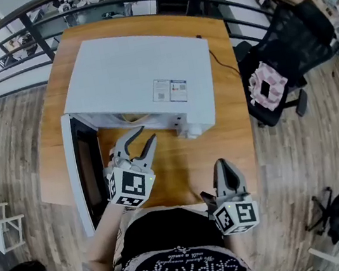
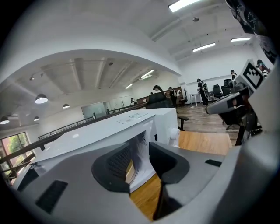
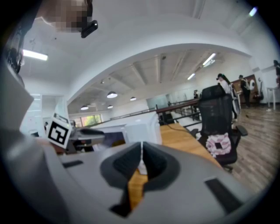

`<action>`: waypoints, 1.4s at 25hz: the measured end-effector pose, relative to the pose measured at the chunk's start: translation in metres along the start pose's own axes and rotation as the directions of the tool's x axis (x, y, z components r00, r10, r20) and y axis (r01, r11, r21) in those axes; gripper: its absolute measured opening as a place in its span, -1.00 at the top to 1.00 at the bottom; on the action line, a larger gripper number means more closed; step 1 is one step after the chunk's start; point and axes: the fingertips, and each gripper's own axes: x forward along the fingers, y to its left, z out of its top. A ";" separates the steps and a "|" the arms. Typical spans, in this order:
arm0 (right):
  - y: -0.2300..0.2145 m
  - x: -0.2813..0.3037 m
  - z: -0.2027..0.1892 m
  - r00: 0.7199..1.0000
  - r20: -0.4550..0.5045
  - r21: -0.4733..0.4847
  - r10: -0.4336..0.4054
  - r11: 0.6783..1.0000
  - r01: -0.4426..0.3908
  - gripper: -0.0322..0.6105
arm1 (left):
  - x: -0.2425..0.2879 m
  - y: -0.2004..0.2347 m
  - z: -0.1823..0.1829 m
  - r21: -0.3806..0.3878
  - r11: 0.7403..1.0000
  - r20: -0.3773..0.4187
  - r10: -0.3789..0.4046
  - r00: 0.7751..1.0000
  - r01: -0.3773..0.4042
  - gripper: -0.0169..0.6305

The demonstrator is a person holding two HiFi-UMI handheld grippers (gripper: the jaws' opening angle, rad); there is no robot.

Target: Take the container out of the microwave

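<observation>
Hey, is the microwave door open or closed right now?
Open. The microwave door stands swung out at the left, and the cavity is exposed ahead of the left gripper.

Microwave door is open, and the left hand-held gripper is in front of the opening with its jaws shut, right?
Not quite. The left hand-held gripper has its jaws apart with nothing between them, as the left gripper view shows. The rest holds: the door of the microwave is open and that gripper is in front of the opening.
</observation>
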 end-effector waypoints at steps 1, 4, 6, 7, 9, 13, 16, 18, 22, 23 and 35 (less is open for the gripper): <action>-0.002 -0.002 0.000 1.000 0.001 0.003 -0.009 1.000 0.009 0.79 | 0.004 0.000 -0.003 0.011 1.000 -0.010 -0.001 1.000 0.001 0.45; -0.009 -0.005 -0.001 1.000 0.003 0.012 -0.029 0.999 0.029 0.79 | 0.015 0.004 -0.008 0.041 0.999 -0.031 0.005 0.999 -0.003 0.42; -0.012 -0.007 -0.002 0.999 0.004 0.017 -0.040 0.999 0.040 0.79 | 0.021 0.007 -0.011 0.060 0.998 -0.043 0.009 0.999 -0.006 0.41; -0.013 -0.007 -0.002 0.999 0.005 0.019 -0.044 0.999 0.043 0.79 | 0.024 0.008 -0.014 0.066 0.998 -0.051 0.010 0.999 -0.007 0.41; -0.014 -0.007 -0.002 0.999 0.006 0.021 -0.048 0.999 0.048 0.79 | 0.030 0.011 -0.019 0.070 0.997 -0.068 0.011 0.998 -0.006 0.40; -0.015 -0.007 -0.004 0.999 0.003 0.025 -0.053 0.998 0.053 0.79 | 0.043 0.015 -0.030 0.093 0.996 -0.104 0.010 0.994 0.000 0.38; -0.016 -0.007 -0.005 0.998 -0.004 0.020 -0.055 0.998 0.055 0.79 | 0.054 0.016 -0.037 0.115 0.993 -0.125 0.005 0.992 0.010 0.36; -0.016 -0.005 -0.004 0.999 -0.007 0.016 -0.054 0.998 0.054 0.79 | 0.061 0.016 -0.042 0.132 0.991 -0.143 0.003 0.990 0.017 0.36; -0.014 -0.002 -0.002 0.999 -0.008 0.009 -0.047 0.999 0.047 0.79 | 0.073 0.023 -0.055 0.159 0.987 -0.185 0.007 0.983 0.022 0.33; -0.014 -0.001 -0.003 0.999 -0.011 0.007 -0.047 0.999 0.047 0.79 | 0.075 0.025 -0.060 0.157 0.987 -0.197 0.007 0.980 0.025 0.32; -0.011 0.008 -0.003 0.998 -0.037 -0.002 -0.043 0.999 0.043 0.79 | 0.100 0.026 -0.119 0.169 0.977 -0.372 -0.062 0.926 0.133 0.29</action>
